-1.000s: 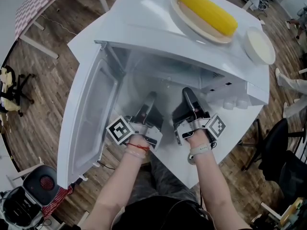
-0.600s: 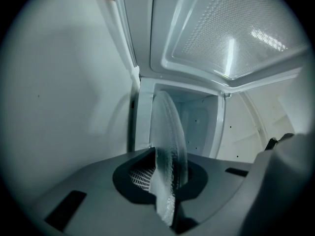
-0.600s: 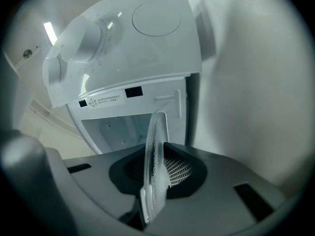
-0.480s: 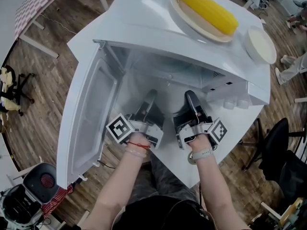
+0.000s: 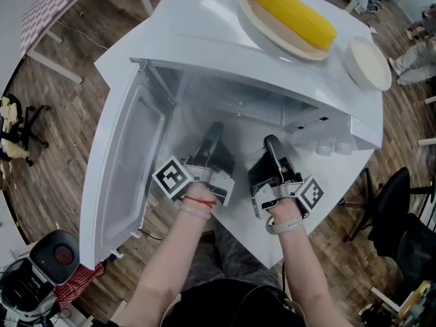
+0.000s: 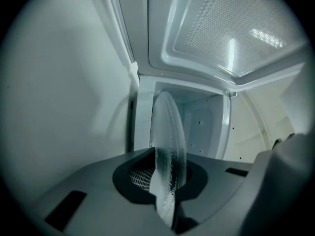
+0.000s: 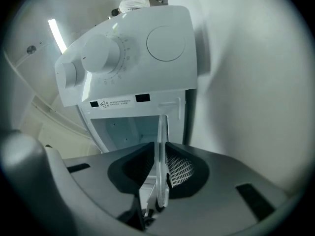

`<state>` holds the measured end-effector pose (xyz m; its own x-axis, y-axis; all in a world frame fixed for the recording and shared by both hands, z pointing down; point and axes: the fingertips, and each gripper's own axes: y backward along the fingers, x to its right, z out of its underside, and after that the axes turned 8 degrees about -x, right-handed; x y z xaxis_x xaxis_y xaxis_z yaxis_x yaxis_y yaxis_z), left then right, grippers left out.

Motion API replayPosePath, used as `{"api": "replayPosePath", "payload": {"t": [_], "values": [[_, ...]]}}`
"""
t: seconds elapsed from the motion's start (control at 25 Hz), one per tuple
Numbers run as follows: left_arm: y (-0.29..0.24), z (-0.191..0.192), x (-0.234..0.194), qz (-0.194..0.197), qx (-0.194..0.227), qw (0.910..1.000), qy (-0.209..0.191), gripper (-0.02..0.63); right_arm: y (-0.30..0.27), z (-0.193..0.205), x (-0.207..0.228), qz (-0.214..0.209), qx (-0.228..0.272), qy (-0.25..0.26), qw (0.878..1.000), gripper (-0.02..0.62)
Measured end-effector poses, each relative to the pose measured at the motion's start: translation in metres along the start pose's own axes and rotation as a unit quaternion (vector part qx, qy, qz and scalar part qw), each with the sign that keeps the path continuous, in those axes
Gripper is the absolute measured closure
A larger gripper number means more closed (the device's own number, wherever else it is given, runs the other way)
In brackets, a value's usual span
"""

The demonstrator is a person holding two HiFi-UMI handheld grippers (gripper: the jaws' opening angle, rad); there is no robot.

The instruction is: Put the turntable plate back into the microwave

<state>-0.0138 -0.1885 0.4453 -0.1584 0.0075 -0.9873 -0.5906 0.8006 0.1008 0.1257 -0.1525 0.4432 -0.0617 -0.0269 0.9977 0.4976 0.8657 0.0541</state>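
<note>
The clear glass turntable plate [image 6: 170, 146] stands edge-on between the jaws of my left gripper [image 6: 167, 181], which is shut on its rim. My right gripper [image 7: 160, 181] is shut on the opposite rim of the plate [image 7: 161, 151]. In the head view both grippers, left [image 5: 212, 138] and right [image 5: 272, 152], sit side by side at the mouth of the white microwave [image 5: 272, 67]. Its door [image 5: 129, 162] hangs wide open to the left. The glass itself barely shows from above. The cavity [image 6: 202, 127] lies straight ahead of the left jaws.
The control panel with two knobs [image 7: 101, 53] is right of the opening. On top of the microwave sit a plate with a yellow corn cob [image 5: 293, 16] and a white dish [image 5: 368, 63]. The white table [image 5: 300, 230] ends close behind the grippers. A black chair [image 5: 402, 210] stands at the right.
The right gripper has drawn back slightly toward the person and the left has edged a little forward. Both still hold the plate at the opening.
</note>
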Motion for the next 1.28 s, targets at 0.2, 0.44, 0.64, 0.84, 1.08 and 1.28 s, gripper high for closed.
{"api": "replayPosePath", "payload": {"t": [0.2, 0.44, 0.64, 0.84, 1.08, 1.28], "values": [[-0.003, -0.002, -0.003, 0.002, 0.008, 0.9999, 0.006, 0.569, 0.002, 0.012, 0.006, 0.006, -0.015, -0.005, 1.000, 0.507], [-0.012, -0.006, -0.006, 0.003, 0.010, 0.9999, 0.010, 0.569, -0.006, 0.035, 0.005, -0.002, -0.048, -0.017, 0.999, 0.501], [-0.015, -0.006, -0.011, -0.002, 0.015, 0.9998, 0.014, 0.569, -0.012, 0.043, 0.009, 0.004, -0.059, -0.022, 0.998, 0.500], [-0.015, -0.007, -0.010, 0.007, 0.013, 0.9998, 0.010, 0.569, -0.014, 0.045, 0.013, 0.015, -0.061, -0.020, 0.998, 0.529], [-0.012, -0.001, -0.007, 0.018, 0.000, 0.9998, 0.004, 0.569, -0.016, 0.038, 0.014, 0.027, -0.051, -0.004, 0.998, 0.537], [-0.006, 0.005, -0.006, 0.018, -0.010, 0.9998, -0.002, 0.569, -0.027, 0.030, 0.012, 0.029, -0.050, 0.007, 0.998, 0.538]]}}
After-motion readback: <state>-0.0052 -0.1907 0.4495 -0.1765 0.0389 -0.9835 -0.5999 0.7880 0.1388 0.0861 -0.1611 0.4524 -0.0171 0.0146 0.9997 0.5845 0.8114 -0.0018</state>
